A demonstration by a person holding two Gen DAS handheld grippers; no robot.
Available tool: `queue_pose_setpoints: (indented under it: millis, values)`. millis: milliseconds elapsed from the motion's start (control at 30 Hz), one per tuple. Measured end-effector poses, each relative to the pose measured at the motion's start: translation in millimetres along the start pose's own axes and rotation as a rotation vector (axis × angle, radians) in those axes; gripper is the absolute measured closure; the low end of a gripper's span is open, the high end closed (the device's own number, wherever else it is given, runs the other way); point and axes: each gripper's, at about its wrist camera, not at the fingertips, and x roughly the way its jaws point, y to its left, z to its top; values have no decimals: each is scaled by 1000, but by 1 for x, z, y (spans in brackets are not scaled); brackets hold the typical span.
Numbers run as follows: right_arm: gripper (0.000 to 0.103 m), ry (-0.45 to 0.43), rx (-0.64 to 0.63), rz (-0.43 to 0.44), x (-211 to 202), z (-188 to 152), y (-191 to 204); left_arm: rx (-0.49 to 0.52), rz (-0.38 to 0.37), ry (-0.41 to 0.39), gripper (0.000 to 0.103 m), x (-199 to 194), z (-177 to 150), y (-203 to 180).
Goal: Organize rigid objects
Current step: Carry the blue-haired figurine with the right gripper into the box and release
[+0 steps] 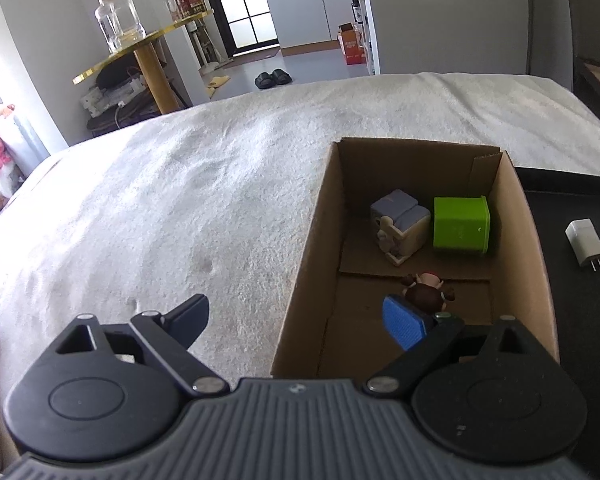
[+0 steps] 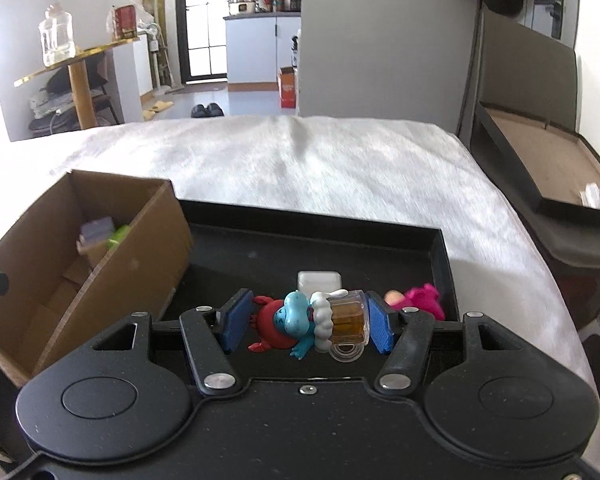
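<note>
White bedding (image 2: 340, 168) fills mid-frame; the right gripper (image 2: 306, 322) clamps a figurine (image 2: 300, 322) at lower centre; the left gripper (image 1: 300, 320) gapes over the box (image 1: 320, 216).

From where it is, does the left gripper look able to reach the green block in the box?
Probably yes: the left gripper is open over the open-topped cardboard box, and only a small figurine lies short of the green block.
</note>
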Motion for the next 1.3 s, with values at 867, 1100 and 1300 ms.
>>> queue_pose_setpoints:
  millis: [867,1100,1300]
  values:
    - [44,-99,-123,92,-16,23,85,-71,-117,6,76,19,-18,25]
    - [44,-101,-173,119,-14,22,110,-68,-148,-2,89,18,-22,26]
    - [44,-115,-216,135,-12,27,129,-77,-164,-10,90,17,-22,29]
